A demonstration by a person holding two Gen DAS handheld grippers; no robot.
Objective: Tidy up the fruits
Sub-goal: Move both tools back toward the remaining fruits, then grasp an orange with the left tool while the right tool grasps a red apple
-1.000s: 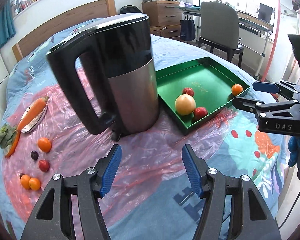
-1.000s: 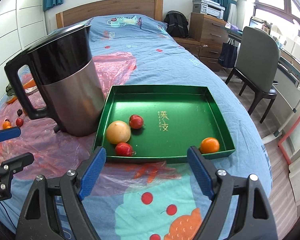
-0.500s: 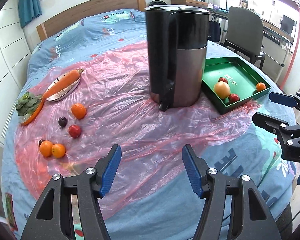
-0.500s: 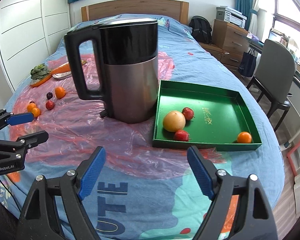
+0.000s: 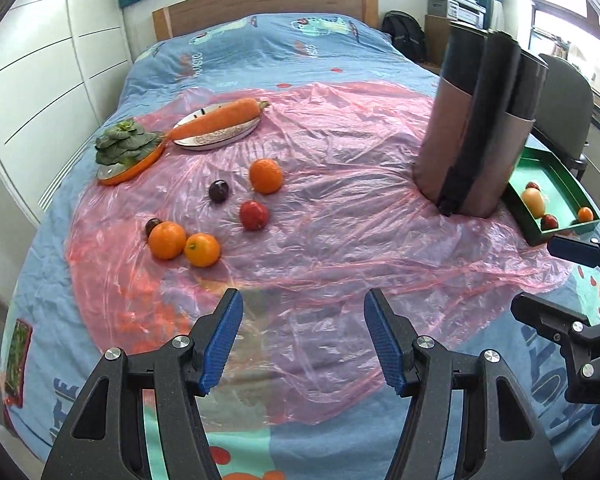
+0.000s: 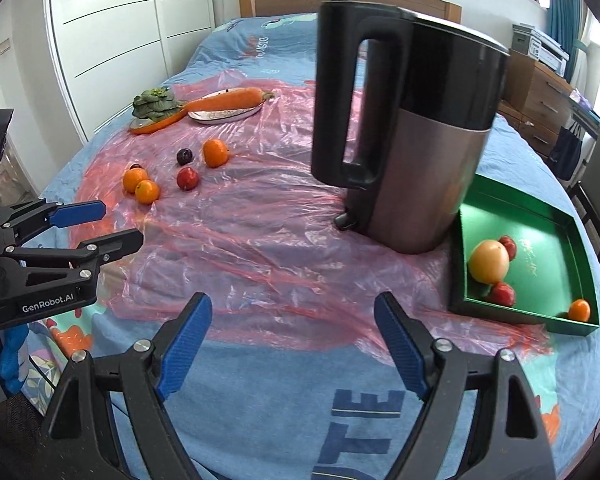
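Note:
Loose fruit lies on the pink plastic sheet [image 5: 340, 240]: two oranges [image 5: 167, 240] side by side, a third orange [image 5: 265, 176], a red fruit [image 5: 253, 215] and a dark plum [image 5: 219, 191]. The green tray [image 6: 556, 248] to the right of the kettle holds a large yellow fruit [image 6: 489, 261], two red fruits and a small orange [image 6: 579, 310]. My left gripper [image 5: 303, 340] hovers open and empty over the sheet's near edge. My right gripper [image 6: 292, 348] is open and empty near the bed's front, to the right of the left one.
A tall black-and-steel kettle [image 6: 412, 132] stands between the loose fruit and the tray. A carrot on a silver plate [image 5: 220, 124] and leafy greens on an orange dish [image 5: 126, 150] lie at the back left. White cupboards stand left, a chair right.
Both views have swung leftward, away from the tray and toward the loose fruit. The kettle and tray moved to the right in both views. Both grippers stayed open and empty.

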